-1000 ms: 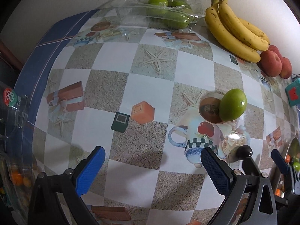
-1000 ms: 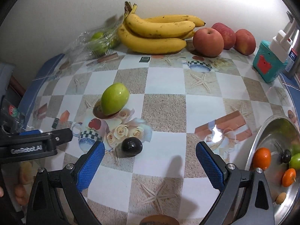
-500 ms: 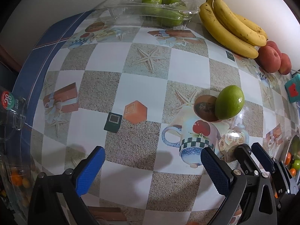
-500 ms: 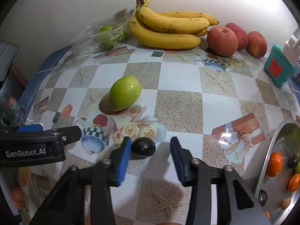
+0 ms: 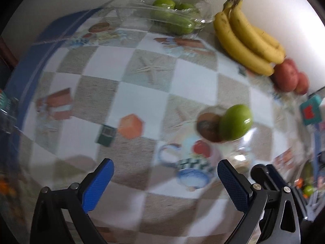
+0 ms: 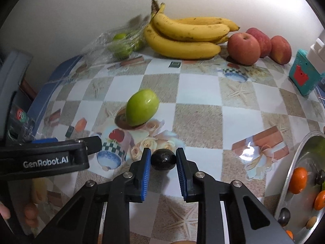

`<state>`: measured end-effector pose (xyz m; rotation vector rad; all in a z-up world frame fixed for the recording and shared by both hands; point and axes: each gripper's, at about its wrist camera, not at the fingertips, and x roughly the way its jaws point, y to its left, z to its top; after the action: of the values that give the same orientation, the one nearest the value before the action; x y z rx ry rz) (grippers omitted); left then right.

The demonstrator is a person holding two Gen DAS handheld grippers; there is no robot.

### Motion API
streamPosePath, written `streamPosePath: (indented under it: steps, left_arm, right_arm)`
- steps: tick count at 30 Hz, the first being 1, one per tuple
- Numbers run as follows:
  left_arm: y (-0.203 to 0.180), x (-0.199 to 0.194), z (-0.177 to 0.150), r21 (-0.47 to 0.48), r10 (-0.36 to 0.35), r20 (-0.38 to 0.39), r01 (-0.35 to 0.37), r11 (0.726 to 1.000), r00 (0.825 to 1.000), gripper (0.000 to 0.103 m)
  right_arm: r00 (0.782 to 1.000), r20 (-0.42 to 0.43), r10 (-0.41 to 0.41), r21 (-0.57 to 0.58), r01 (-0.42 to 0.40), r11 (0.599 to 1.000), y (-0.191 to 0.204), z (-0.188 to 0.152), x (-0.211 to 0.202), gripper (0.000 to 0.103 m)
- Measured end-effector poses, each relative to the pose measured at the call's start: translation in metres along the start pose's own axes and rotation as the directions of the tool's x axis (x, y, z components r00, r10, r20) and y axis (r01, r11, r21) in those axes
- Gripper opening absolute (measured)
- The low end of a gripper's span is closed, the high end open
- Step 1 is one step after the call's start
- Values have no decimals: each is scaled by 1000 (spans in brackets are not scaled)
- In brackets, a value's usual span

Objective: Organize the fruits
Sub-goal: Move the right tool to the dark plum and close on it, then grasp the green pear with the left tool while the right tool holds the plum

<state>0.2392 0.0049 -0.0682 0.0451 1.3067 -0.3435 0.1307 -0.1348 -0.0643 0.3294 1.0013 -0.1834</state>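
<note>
Here the right gripper pinches a small dark fruit between its blue pads, down on the checked tablecloth in the near middle of the table. The left gripper stands with its fingers spread wide and nothing between them, over the printed cup on the cloth; that view is blurred. A green fruit lies on the cloth just beyond the dark one, a little to the left. Along the far wall lie a clear pack of green fruits at the left, a bunch of bananas in the middle, and three apples to the right. A metal bowl at the near right edge holds small oranges and other small fruits.
</note>
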Motion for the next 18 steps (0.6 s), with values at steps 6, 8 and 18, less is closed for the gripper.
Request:
streamPosePath:
  steps: [6, 8, 18]
  left_arm:
    - [-25, -6, 1, 41, -72, 117, 67, 997, 990, 99]
    - [-35, -5, 1, 65, -97, 135, 89, 994, 986, 90]
    - [-61, 0, -1, 155, -106, 209, 74, 985, 972, 82]
  right_arm:
    - [1000, 16, -21, 82, 19, 996, -30, 9, -11, 26]
    - [1000, 22, -20, 105, 17, 994, -39, 12, -15, 26]
    - [999, 33, -14, 182, 8, 983, -70, 16, -26, 26]
